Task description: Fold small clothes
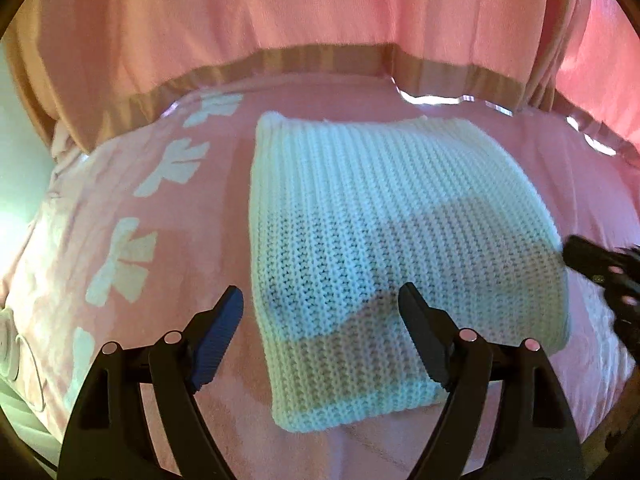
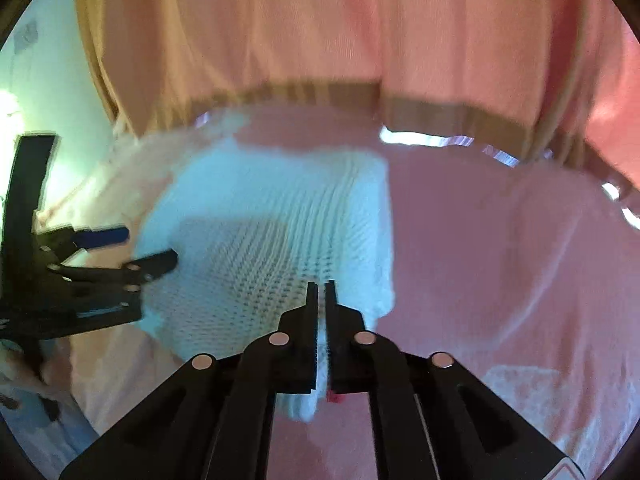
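A white ribbed knit garment (image 1: 384, 248) lies folded into a rectangle on a pink bedcover (image 1: 168, 264). My left gripper (image 1: 320, 304) is open, its fingers straddling the garment's near left edge just above it. In the right wrist view the same garment (image 2: 272, 216) is blurred by motion. My right gripper (image 2: 321, 292) is shut on the garment's near right edge, with white knit hanging below the fingers. The left gripper (image 2: 148, 248) shows open at the left there, and the right gripper's body (image 1: 604, 272) shows at the right edge of the left wrist view.
The bedcover has a row of white bow prints (image 1: 124, 260) left of the garment. Pink curtains with a tan hem band (image 1: 320, 60) hang behind the bed. A pale wall (image 2: 52, 92) stands at the left.
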